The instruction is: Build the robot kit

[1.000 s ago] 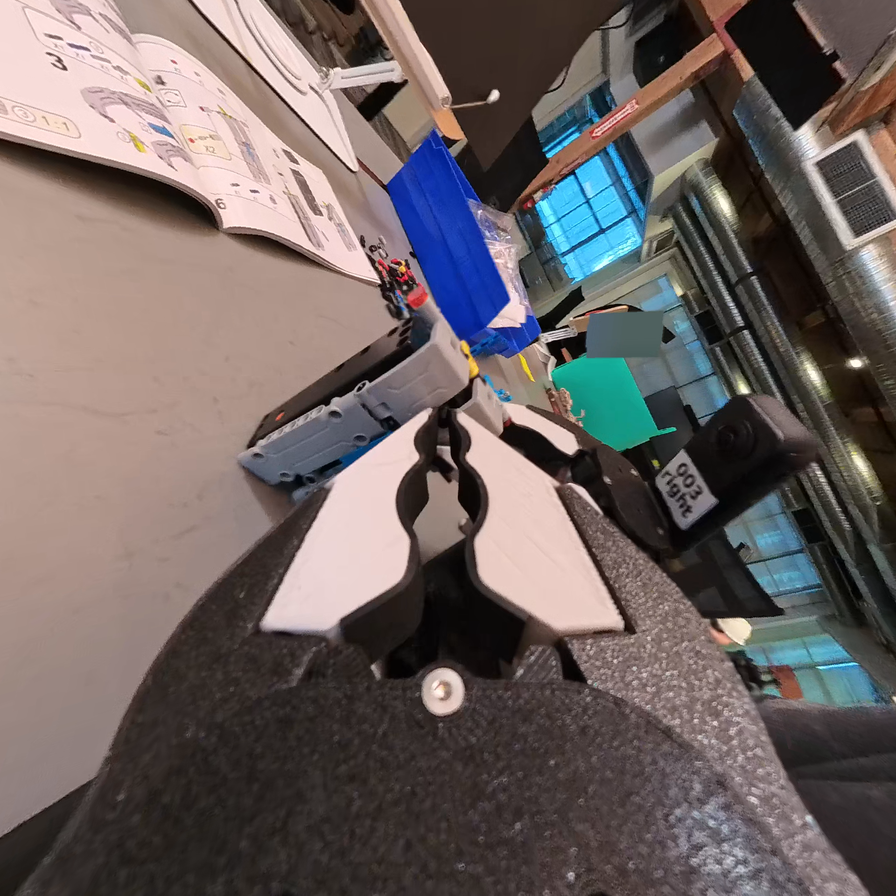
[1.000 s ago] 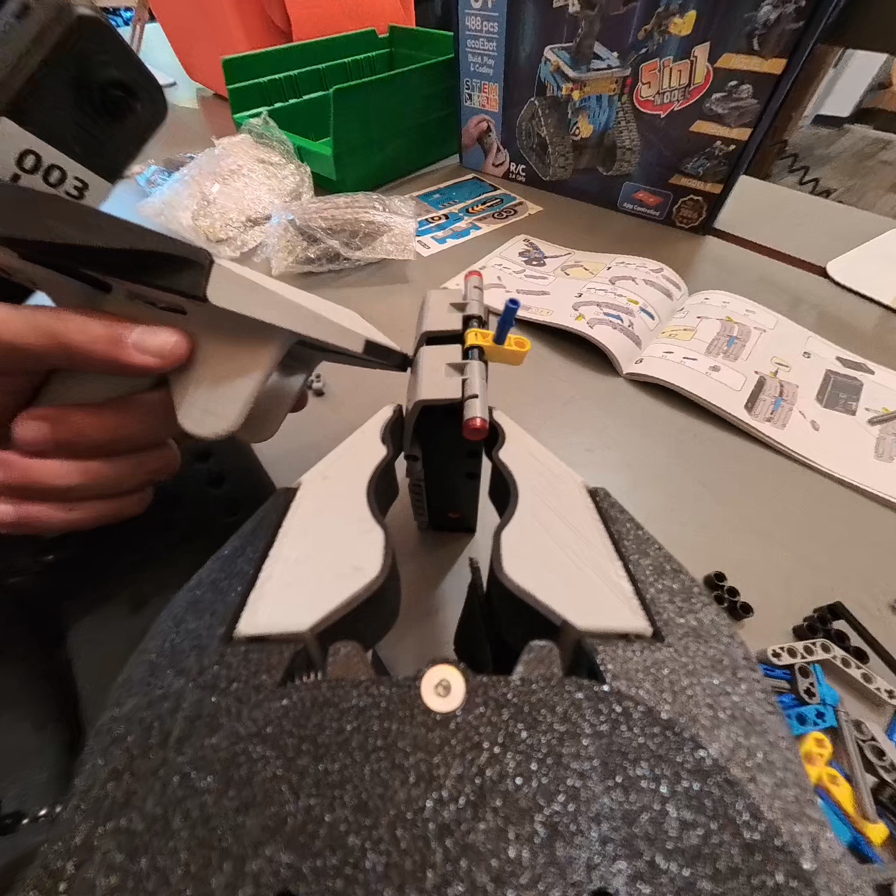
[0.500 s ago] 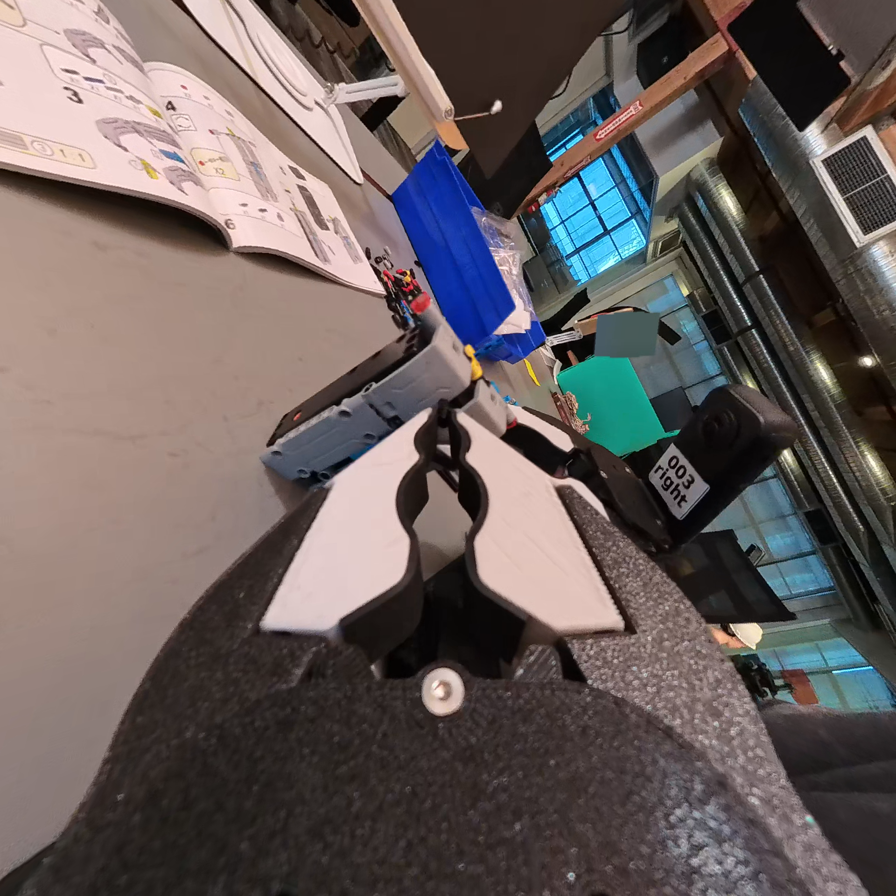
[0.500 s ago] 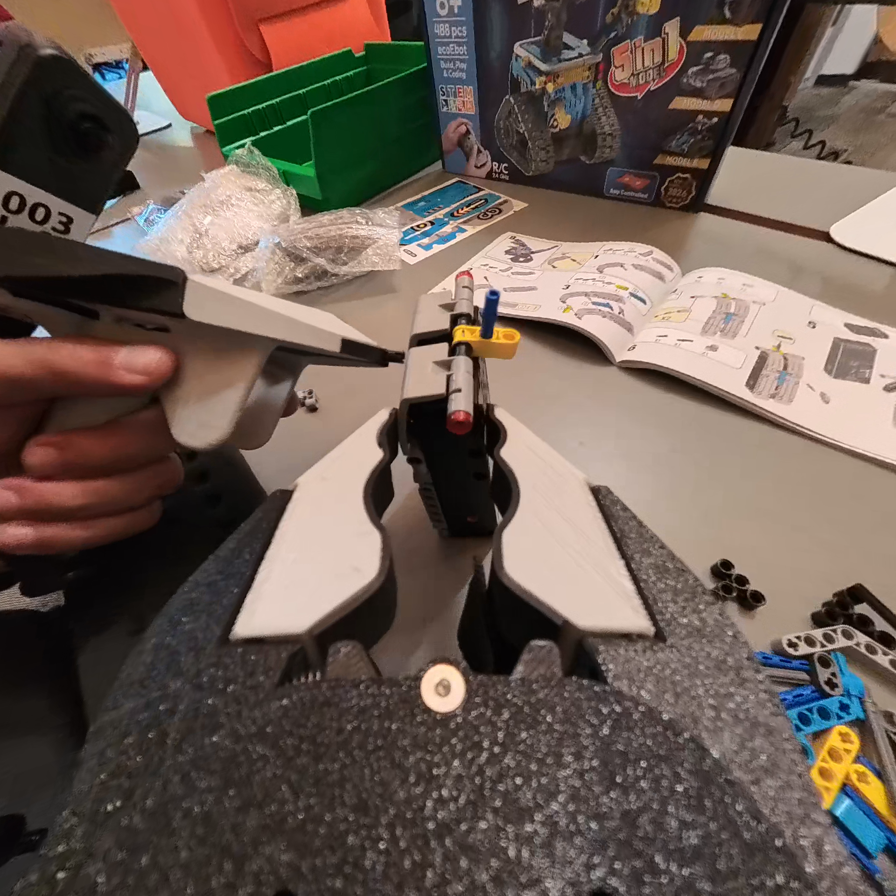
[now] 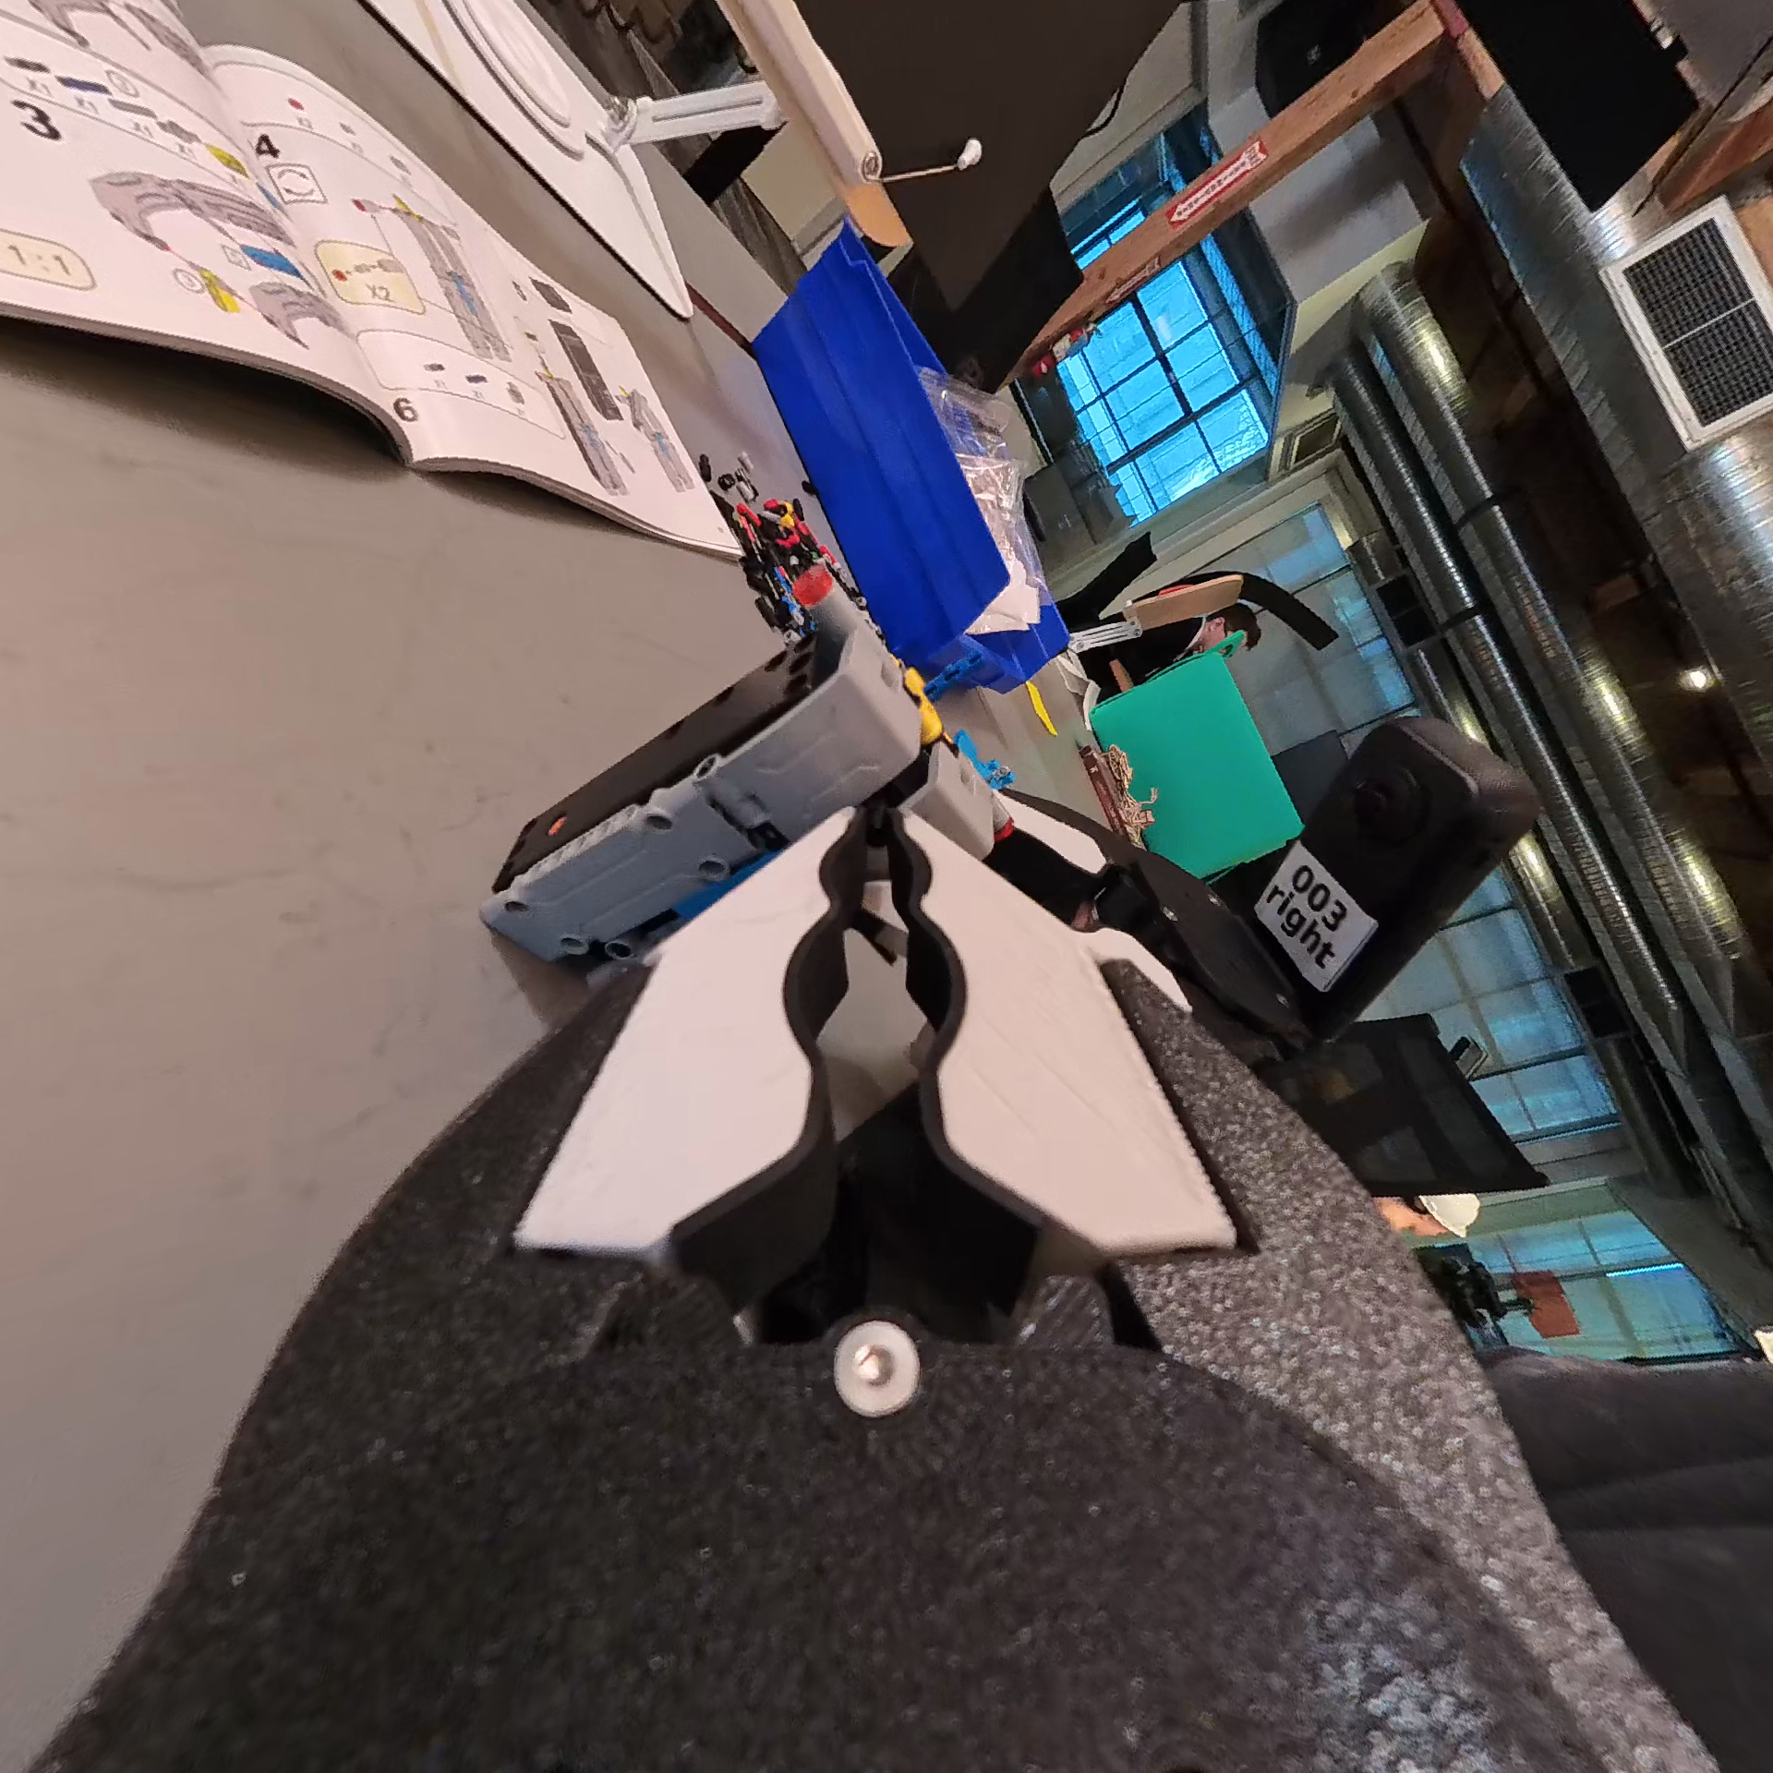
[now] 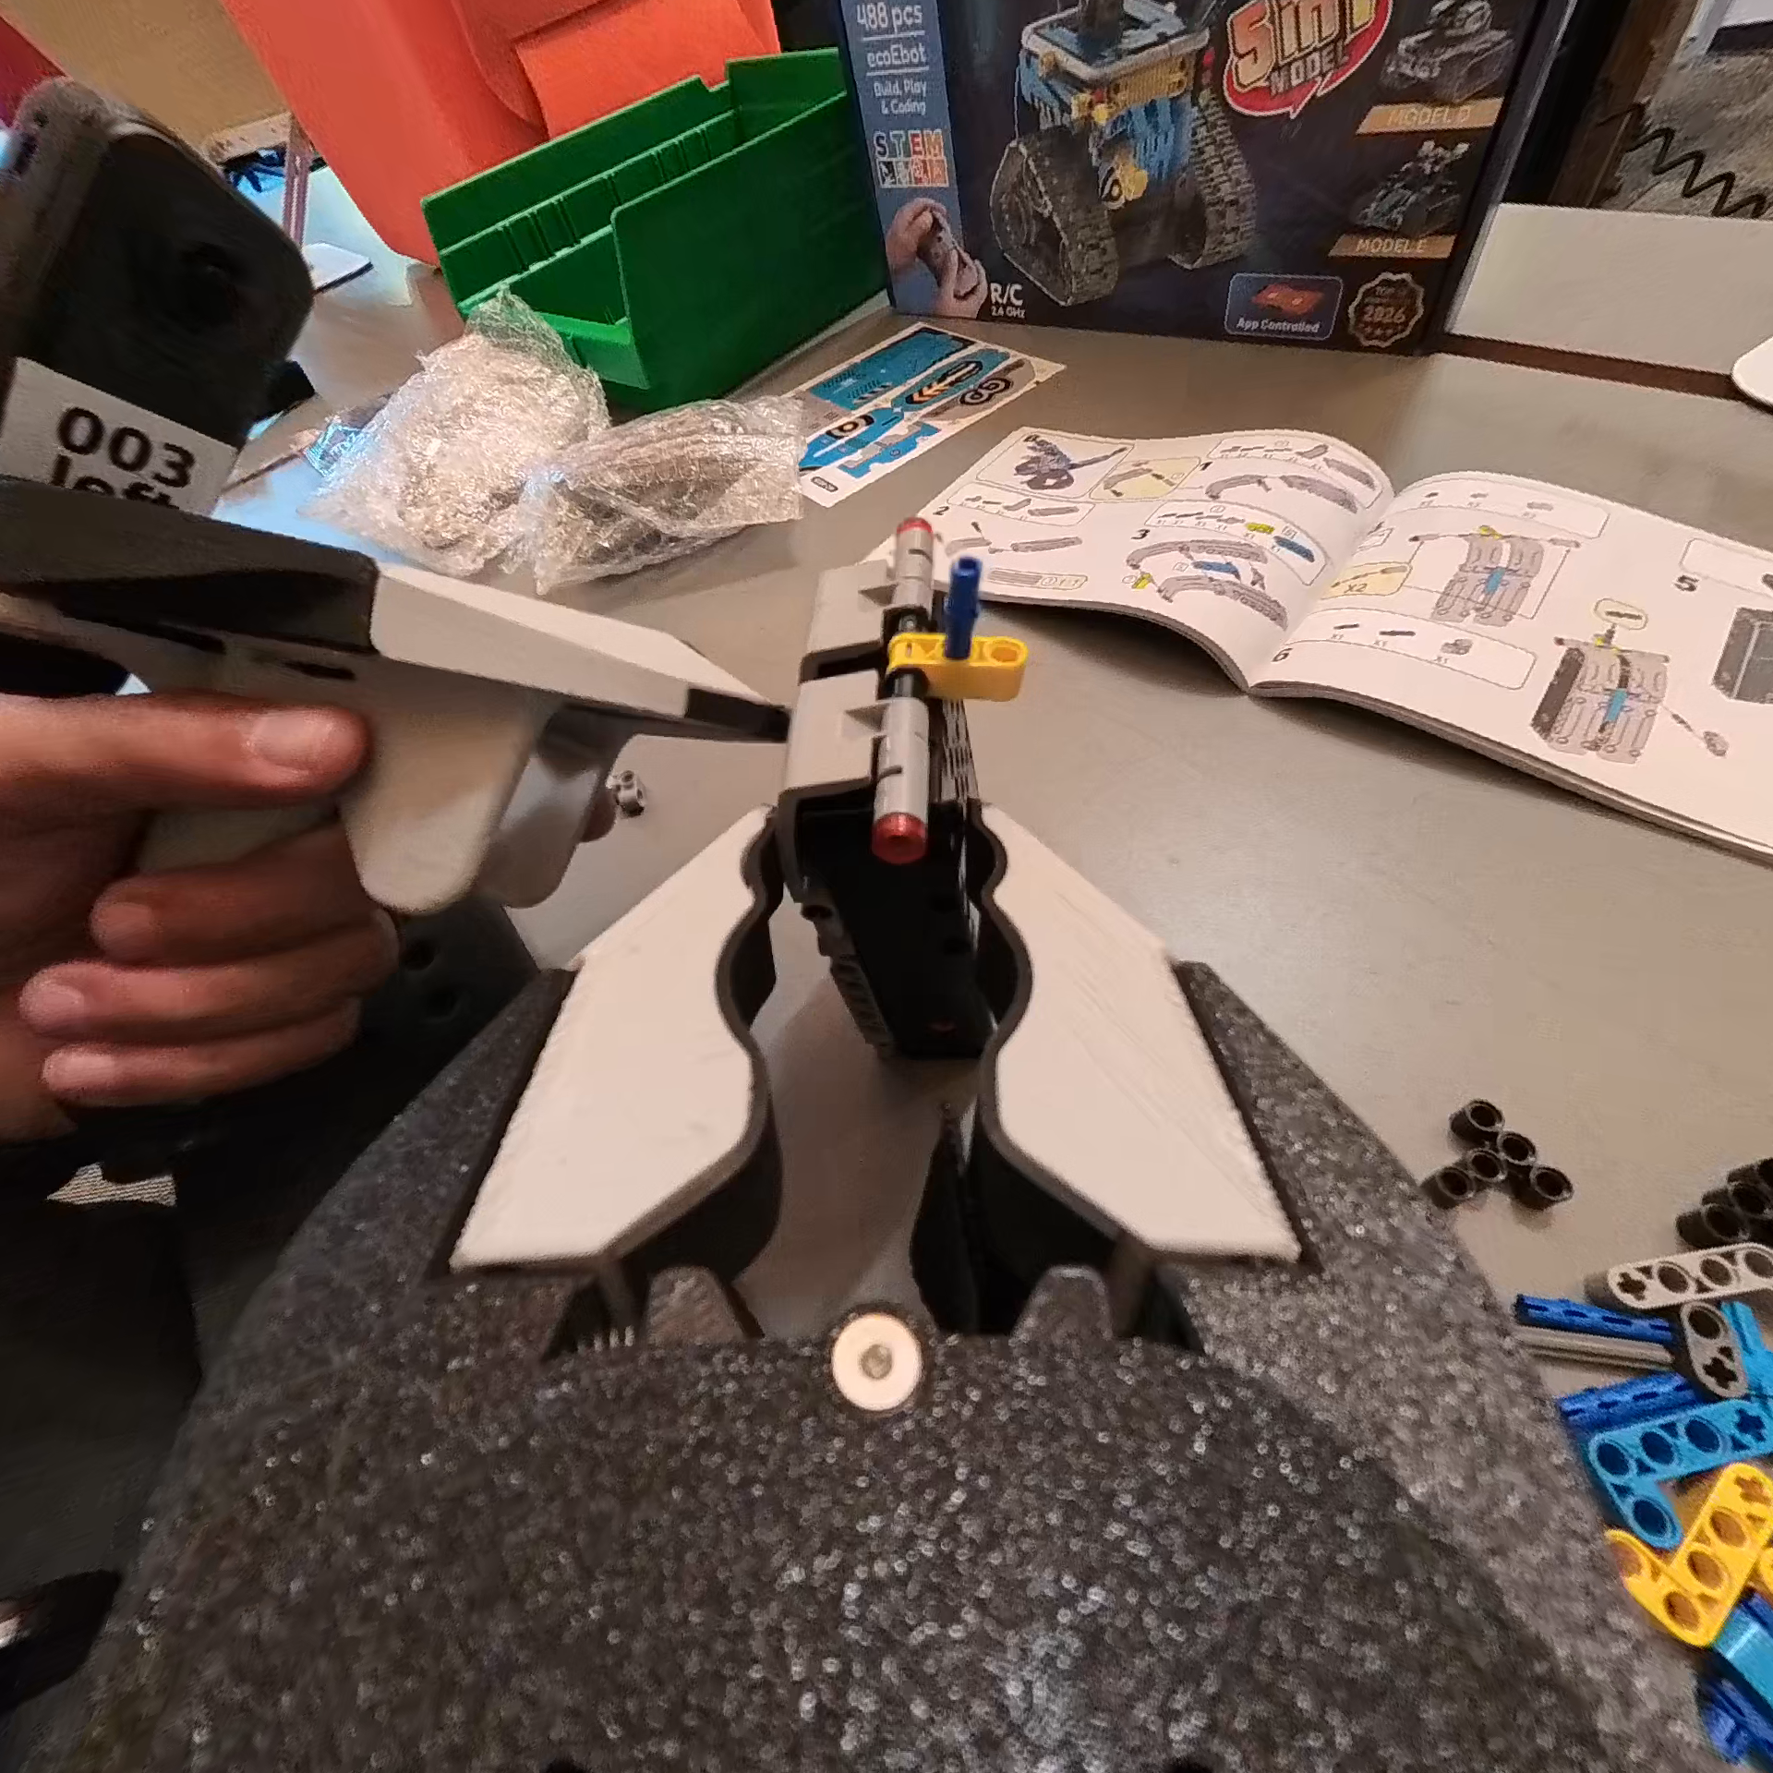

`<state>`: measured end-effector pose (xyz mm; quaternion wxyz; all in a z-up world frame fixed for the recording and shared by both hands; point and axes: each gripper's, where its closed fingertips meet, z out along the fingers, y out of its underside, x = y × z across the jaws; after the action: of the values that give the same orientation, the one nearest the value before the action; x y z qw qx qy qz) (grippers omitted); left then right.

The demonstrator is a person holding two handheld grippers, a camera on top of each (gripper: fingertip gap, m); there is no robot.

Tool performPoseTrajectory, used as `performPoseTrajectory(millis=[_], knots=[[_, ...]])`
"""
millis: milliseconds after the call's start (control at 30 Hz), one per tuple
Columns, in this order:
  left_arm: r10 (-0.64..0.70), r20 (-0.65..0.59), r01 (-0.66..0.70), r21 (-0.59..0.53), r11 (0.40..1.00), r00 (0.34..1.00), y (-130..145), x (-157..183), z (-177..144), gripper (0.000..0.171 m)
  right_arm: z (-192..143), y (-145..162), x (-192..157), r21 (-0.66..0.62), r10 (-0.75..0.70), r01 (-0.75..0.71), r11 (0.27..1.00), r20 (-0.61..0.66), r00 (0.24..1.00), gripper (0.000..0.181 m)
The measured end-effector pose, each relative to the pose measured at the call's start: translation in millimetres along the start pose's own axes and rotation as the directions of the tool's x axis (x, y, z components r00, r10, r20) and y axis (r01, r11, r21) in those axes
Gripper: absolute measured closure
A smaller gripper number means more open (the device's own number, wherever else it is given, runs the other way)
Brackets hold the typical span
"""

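Grey and black, the block model (image 6: 878, 796) stands on edge on the table (image 6: 1247, 911), and the right gripper (image 6: 878, 844) is clamped on its black lower part, one finger on each side. A grey axle with red ends (image 6: 902, 691) runs along the top of the model. A yellow beam (image 6: 959, 662) sits across this axle, and a short blue pin (image 6: 962, 593) stands up from the beam.

The left gripper (image 6: 768, 720) comes in from the left, held by a hand (image 6: 163, 863). Its fingers are pressed together with only a thin slit between them, and the tips touch the grey side of the model. In the left wrist view the same gripper (image 5: 875, 825) has its tips nearly closed against the model (image 5: 710, 815); whether something small is pinched between them, I cannot tell.

Behind the model an open booklet (image 6: 1343, 595) lies flat on the table. To the left of it are a sticker sheet (image 6: 911, 413) and two crumpled plastic bags (image 6: 537, 460), and behind them a green bin (image 6: 662, 249). A dark toy box (image 6: 1199, 163) stands upright at the far edge. Near the right side lie small black connectors (image 6: 1501, 1166) and a heap of loose blue, yellow and grey beams (image 6: 1689, 1420). In the left wrist view a blue bin (image 5: 883, 460) stands beyond the model.
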<state>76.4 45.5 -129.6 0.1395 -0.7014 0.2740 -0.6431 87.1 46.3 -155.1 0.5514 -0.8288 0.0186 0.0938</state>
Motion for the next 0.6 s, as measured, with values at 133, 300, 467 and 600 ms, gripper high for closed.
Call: performPoseTrajectory(millis=[133,300,467,600], knots=[[-0.023,-0.004,0.023,0.019,1.0,1.0,-2.1,0.0,0.6,0.169,0.6,0.1,0.5,-0.002,-0.01,0.01,1.0,-0.008,1.0,0.146],[-0.035,-0.006,0.035,0.045,0.998,0.999,-2.1,-0.1,1.3,0.169,1.7,1.0,0.8,-0.01,-0.026,0.026,1.0,-0.026,0.999,0.148],[-0.031,0.004,0.031,0.058,0.998,1.0,-2.4,0.0,2.4,0.169,1.3,1.5,-0.1,-0.018,-0.077,0.077,0.997,-0.045,0.996,0.148],[-0.02,0.004,0.019,0.066,0.998,1.0,-1.4,0.6,2.7,0.169,0.6,1.9,-0.1,-0.023,-0.098,0.097,0.995,-0.062,0.993,0.148]])
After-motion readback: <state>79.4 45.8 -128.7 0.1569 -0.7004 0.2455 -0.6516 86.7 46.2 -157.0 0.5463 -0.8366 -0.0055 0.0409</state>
